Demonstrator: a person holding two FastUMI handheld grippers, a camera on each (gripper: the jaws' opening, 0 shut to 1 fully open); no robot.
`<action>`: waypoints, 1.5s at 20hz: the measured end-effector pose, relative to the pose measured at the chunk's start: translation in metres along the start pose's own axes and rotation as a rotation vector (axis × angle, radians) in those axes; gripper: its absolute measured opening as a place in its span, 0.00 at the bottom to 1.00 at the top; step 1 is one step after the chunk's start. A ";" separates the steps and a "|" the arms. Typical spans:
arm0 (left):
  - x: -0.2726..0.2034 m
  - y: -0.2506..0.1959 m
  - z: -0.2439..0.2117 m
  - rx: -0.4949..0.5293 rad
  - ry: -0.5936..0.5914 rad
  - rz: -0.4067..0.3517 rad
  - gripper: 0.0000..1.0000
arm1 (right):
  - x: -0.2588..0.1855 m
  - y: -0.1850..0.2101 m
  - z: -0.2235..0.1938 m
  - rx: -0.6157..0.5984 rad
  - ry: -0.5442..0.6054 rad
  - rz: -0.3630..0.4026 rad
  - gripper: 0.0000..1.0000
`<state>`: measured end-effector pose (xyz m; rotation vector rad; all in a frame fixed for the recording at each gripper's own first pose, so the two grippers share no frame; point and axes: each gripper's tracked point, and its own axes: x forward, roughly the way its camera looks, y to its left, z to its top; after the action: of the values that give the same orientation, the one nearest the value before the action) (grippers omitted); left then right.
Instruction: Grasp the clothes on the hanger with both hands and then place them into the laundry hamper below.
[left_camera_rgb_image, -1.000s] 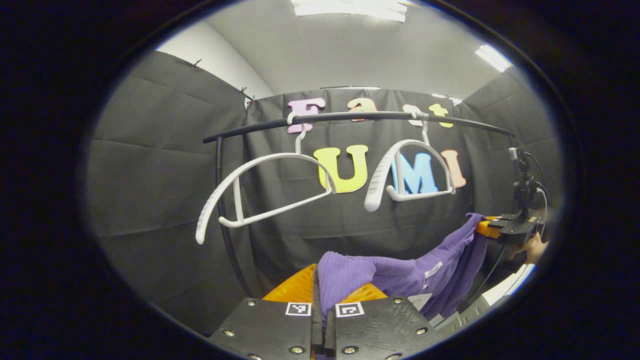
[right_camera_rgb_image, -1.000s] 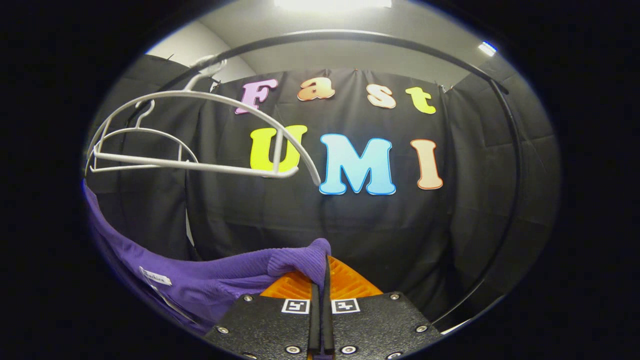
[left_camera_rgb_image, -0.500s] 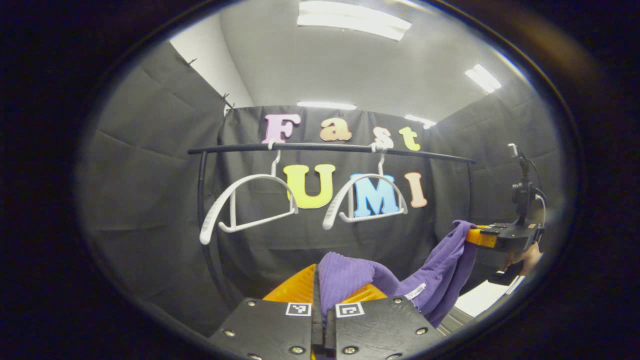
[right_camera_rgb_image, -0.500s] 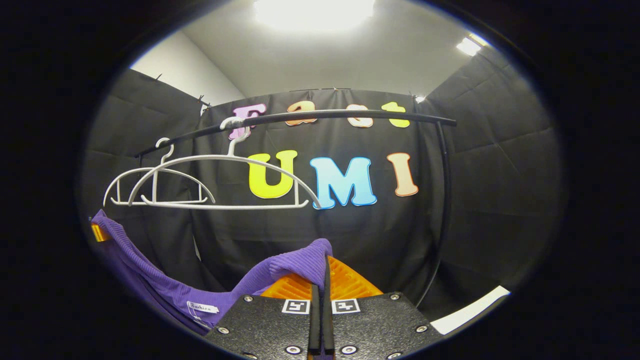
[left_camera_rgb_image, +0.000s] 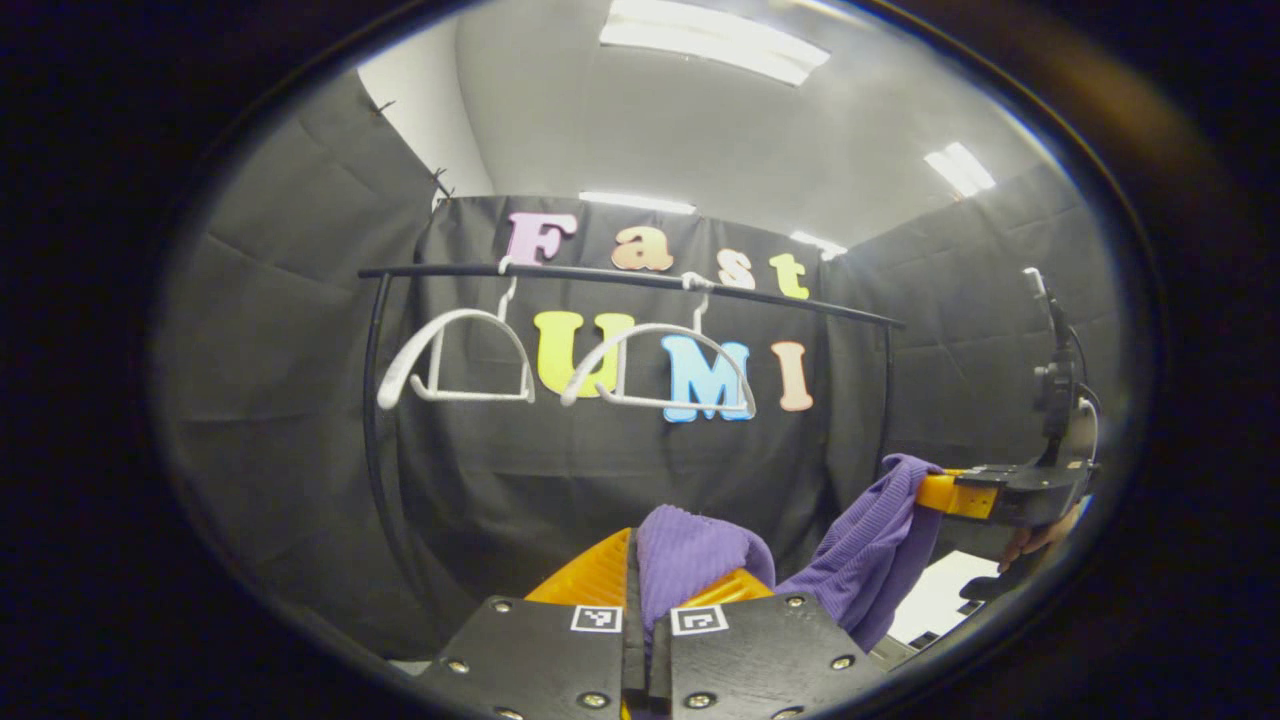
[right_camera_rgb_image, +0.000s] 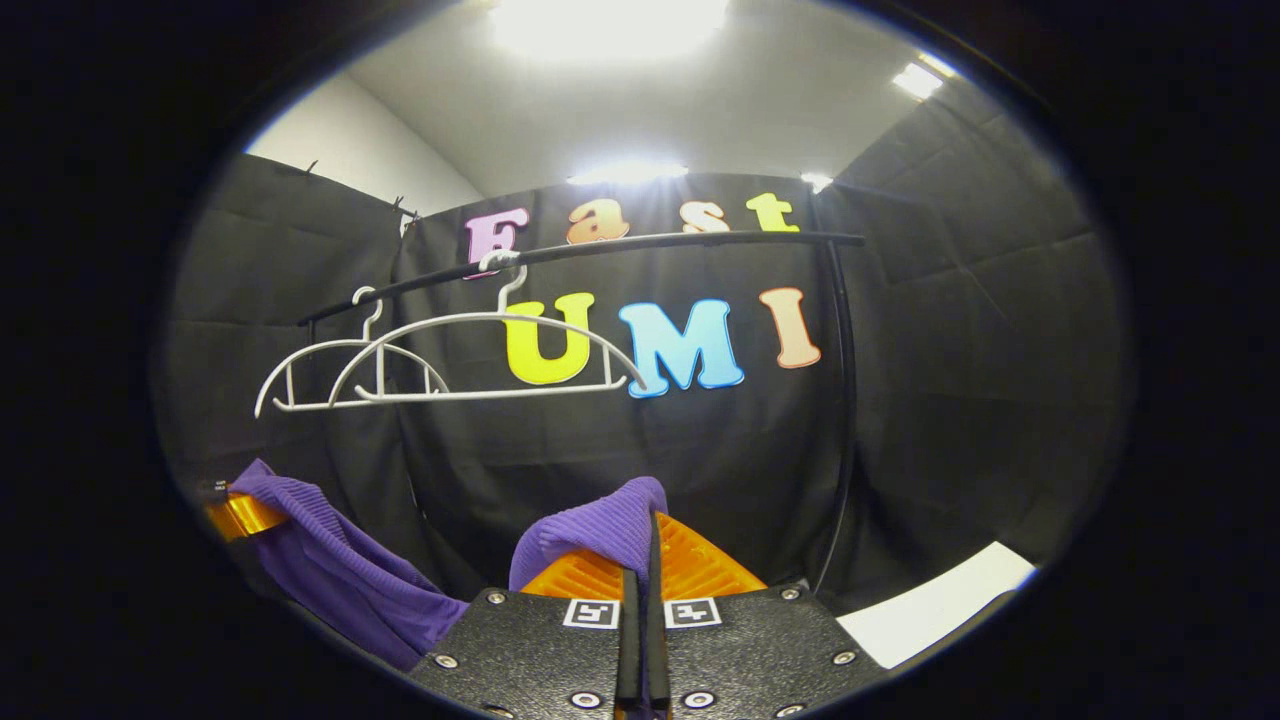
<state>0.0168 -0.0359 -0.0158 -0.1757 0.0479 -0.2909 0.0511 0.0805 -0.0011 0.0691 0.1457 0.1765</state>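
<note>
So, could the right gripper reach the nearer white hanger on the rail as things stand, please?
Probably not yet: the right gripper is shut on the purple garment, well below the hanger. The path upward looks free, but its jaws are occupied.

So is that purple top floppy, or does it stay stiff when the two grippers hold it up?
Probably floppy: the purple top sags between the left gripper and the right gripper. It looks soft and ribbed, so likely light, bunching where pinched.
</note>
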 end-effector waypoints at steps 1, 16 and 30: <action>0.001 -0.008 -0.015 -0.005 0.026 -0.003 0.03 | -0.002 0.000 -0.016 0.001 0.034 0.012 0.02; -0.005 -0.052 -0.232 0.009 0.425 -0.002 0.07 | -0.021 -0.008 -0.212 -0.035 0.442 0.052 0.03; -0.030 -0.040 -0.374 0.051 0.786 0.029 0.34 | -0.041 -0.023 -0.302 -0.098 0.719 0.075 0.19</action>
<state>-0.0499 -0.1271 -0.3760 -0.0014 0.8199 -0.3182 -0.0299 0.0677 -0.2951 -0.0904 0.8518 0.2783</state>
